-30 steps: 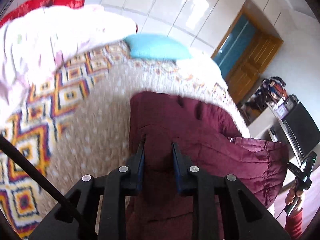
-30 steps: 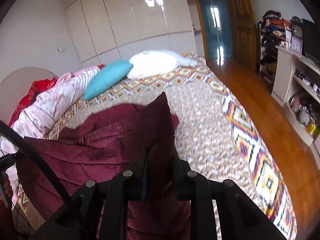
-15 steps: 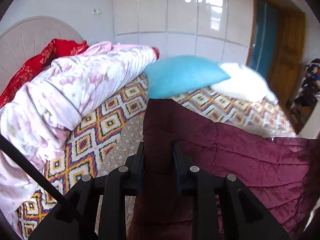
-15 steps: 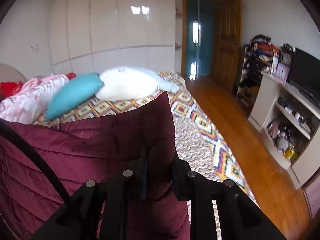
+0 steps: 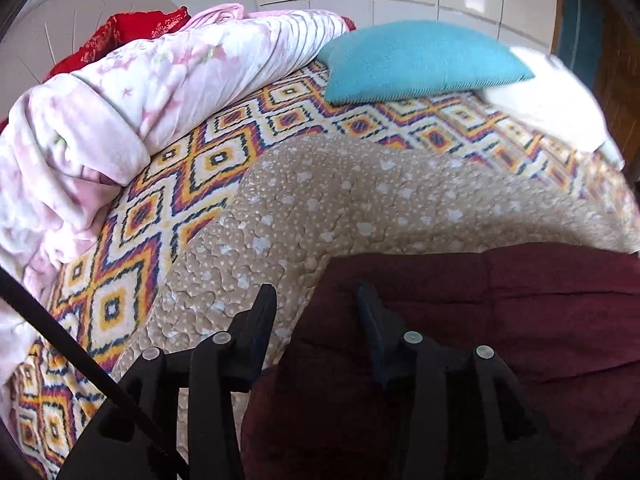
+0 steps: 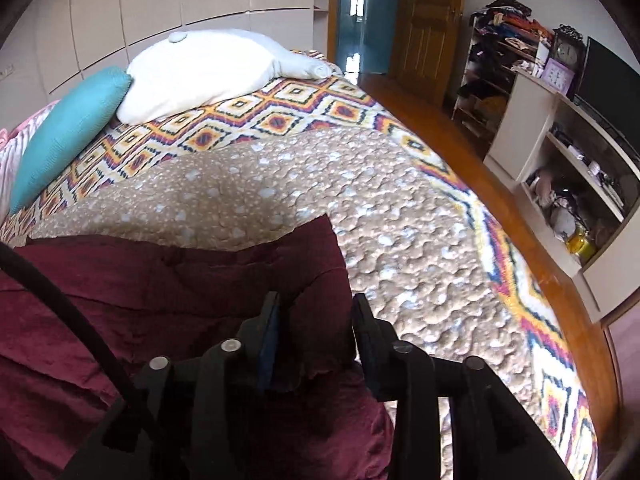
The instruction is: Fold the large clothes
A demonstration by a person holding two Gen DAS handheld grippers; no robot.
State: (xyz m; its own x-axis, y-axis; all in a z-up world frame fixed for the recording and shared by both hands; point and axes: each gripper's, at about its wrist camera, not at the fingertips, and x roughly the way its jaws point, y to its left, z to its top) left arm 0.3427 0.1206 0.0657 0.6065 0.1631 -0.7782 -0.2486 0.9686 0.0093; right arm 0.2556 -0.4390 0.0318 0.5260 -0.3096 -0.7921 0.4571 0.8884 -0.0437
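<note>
Here both tongs gape over maroon coat (image 5: 520, 320); no writing legible

1. The maroon garment (image 5: 500, 340) runs off the right and bottom edges of the left wrist view, so its full shape cannot be told.
2. In the right wrist view the same garment (image 6: 140, 300) is cut by the left and bottom edges.
3. The left gripper (image 5: 316, 304) hides the cloth under its right finger; contact there cannot be told.
4. The white pillow (image 5: 552, 108), far right, is blurred.
5. The pink blanket (image 5: 100, 120) is cut off at the left edge.
6. The red cloth (image 5: 120, 36) is mostly hidden behind that blanket.
7. Items on the shelves (image 6: 568, 200), near right, are too small to identify.
</note>
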